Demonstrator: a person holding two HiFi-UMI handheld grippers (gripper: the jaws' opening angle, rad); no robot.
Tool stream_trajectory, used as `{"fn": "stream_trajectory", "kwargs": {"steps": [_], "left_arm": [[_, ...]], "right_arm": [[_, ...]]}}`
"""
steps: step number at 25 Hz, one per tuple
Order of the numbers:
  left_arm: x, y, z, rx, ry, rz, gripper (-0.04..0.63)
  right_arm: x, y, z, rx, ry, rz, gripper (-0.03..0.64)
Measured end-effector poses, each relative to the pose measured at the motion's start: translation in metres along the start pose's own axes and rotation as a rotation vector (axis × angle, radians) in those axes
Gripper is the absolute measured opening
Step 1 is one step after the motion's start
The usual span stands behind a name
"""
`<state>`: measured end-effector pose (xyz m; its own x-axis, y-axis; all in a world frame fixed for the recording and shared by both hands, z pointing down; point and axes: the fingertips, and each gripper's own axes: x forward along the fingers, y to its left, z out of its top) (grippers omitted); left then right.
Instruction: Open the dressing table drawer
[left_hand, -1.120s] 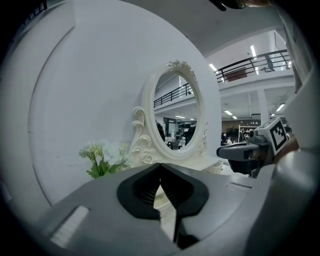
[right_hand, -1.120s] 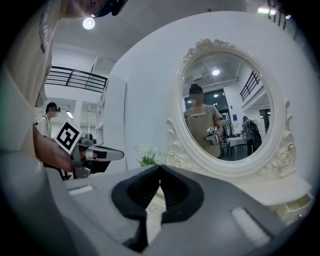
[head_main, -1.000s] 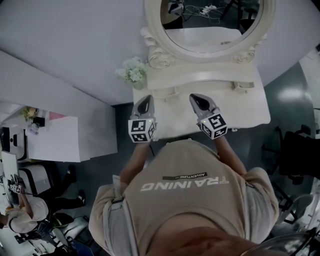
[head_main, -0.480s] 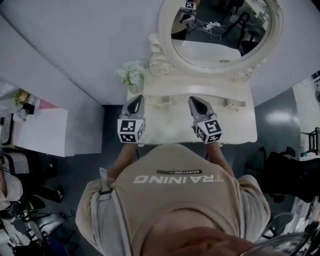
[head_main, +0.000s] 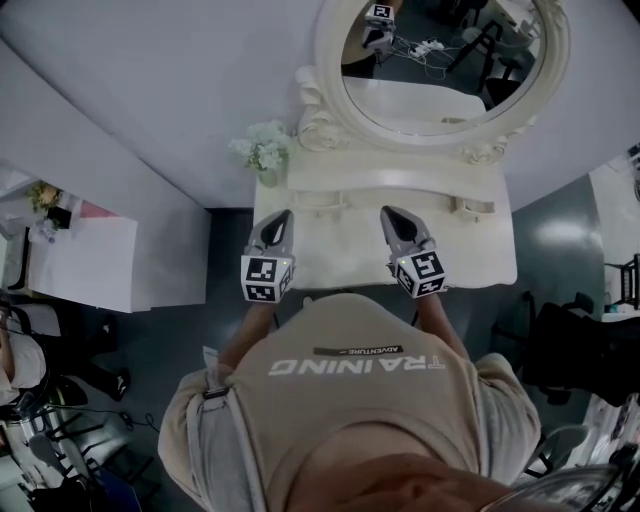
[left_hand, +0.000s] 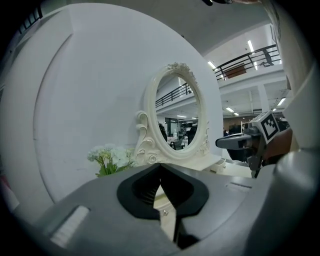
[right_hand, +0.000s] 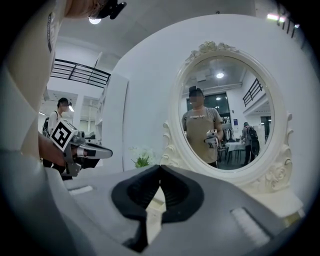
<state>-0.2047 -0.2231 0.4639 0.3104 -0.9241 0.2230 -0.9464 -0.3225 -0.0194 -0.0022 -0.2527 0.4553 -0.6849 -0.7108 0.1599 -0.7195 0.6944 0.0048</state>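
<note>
The cream dressing table (head_main: 340, 255) stands against the wall, with an oval mirror (head_main: 440, 60) above it. Two small drawer fronts with handles sit on its back shelf, one at the left (head_main: 322, 200) and one at the right (head_main: 472, 205). Any drawer under the front edge is hidden by the person's body. My left gripper (head_main: 283, 216) hovers over the tabletop's left part, shut and holding nothing. My right gripper (head_main: 389, 214) hovers near the middle, also shut and holding nothing. Both point at the mirror (right_hand: 225, 115); neither touches a drawer.
A bunch of pale flowers (head_main: 262, 150) stands at the table's back left corner, just beyond the left gripper. A white cabinet (head_main: 90, 265) stands to the left, and dark chairs (head_main: 575, 345) to the right. The mirror reflects the person holding the grippers.
The head view shifted, bringing the table more to the centre. Both grippers have drawn back slightly toward the person, still shut.
</note>
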Motion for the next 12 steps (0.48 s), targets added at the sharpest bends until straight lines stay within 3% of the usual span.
{"fn": "stream_trajectory", "kwargs": {"steps": [7, 12], "left_arm": [[0.006, -0.010, -0.005, -0.022, 0.003, -0.014, 0.008], [0.018, -0.005, 0.007, 0.015, -0.020, -0.026, 0.008]], "right_arm": [[-0.002, 0.008, -0.013, -0.004, 0.014, -0.003, 0.003], [0.004, 0.004, -0.015, 0.030, 0.005, -0.029, 0.003]]}}
